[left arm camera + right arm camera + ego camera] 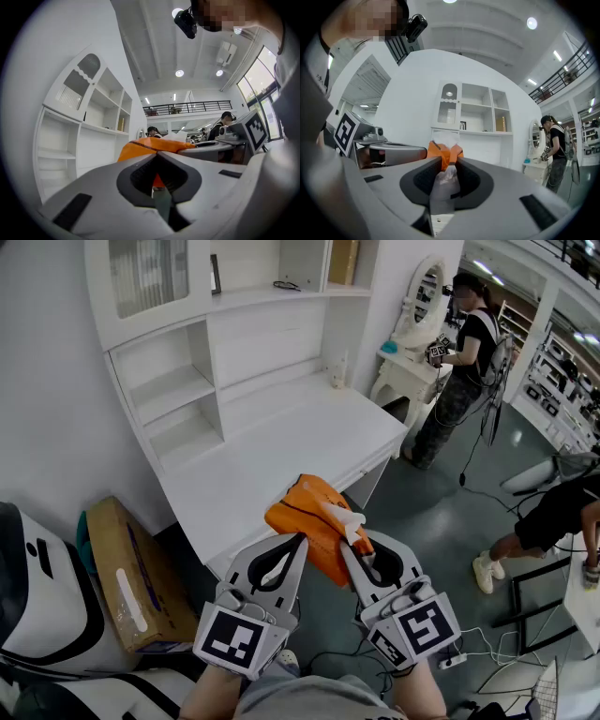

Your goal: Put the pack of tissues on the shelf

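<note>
The orange pack of tissues (314, 521) hangs in the air just off the front edge of the white desk (281, 442), with a white tissue sticking out of its top. My left gripper (300, 540) is shut on the pack's near-left edge, and orange shows inside its jaw hollow (157, 180). The right gripper (350, 542) is shut on the pack's clear wrapper (446, 176) at the near-right side. In the right gripper view the orange pack (446, 152) rises just past the tips. The white shelf unit (173, 390) with open cubbies stands on the desk's far left.
A cardboard box (131, 577) lies on the floor left of the desk, next to a white appliance (37, 587). A person (469, 362) stands at a vanity table with a mirror at the back right. Another person crouches at the right edge (553, 521). Cables trail over the floor.
</note>
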Available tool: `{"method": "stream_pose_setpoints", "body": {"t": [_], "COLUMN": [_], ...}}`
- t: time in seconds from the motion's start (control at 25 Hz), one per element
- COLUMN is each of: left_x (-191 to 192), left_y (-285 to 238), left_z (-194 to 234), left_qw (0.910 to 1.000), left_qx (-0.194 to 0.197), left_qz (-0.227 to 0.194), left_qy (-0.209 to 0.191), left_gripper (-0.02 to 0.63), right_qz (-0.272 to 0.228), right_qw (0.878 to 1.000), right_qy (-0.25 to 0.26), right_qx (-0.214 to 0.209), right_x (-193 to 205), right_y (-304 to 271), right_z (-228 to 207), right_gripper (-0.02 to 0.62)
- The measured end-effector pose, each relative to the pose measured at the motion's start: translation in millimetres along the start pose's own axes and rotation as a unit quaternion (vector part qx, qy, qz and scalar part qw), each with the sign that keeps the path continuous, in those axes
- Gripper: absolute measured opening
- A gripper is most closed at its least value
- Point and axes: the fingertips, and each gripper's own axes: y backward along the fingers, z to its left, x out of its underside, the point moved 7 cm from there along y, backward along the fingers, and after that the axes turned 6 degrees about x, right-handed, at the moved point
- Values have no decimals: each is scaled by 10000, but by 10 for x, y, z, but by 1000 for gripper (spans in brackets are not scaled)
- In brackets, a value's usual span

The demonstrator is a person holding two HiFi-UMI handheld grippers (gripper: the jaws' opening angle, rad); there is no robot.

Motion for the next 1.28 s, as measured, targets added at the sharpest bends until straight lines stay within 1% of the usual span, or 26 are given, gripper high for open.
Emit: {"method": "stream_pose_setpoints", "body": {"t": [0.24,0.36,0.52,0.68,0.92,1.04,1.24,1.28], "left_x": [-14,-27,-35,-5,-11,9,4,-6], "left_y": [12,34,67,139,131,152,104,72], "left_z": [-27,-18,-20,3,40,36,130,161], "left_qw": [10000,9998,10000,9999,9998,9996,9999,9998], "left_qx": [-16,-20,8,77,162,152,58,37], "left_qz": [14,-162,-48,-71,-124,-166,-101,-148], "left_qy": [15,-131,14,-12,-63,-167,-90,-138], "left_gripper": [26,26,26,26,26,26,26,26], "right_qz": [0,-2,-3,1,-6,-63,-170,-196], "right_qw": [10000,10000,10000,10000,9995,9998,9999,9998], "right_qy": [12,36,54,-12,121,8,3,36], "right_qx": [-11,-5,17,98,276,209,-11,-43], "right_x": [-16,-28,-39,-25,-81,-73,-48,-51], "right_y": [23,34,33,58,79,87,-29,-61], "right_z": [4,28,61,126,114,124,93,67], "right_gripper": [81,81,81,86,84,81,80,79]}}
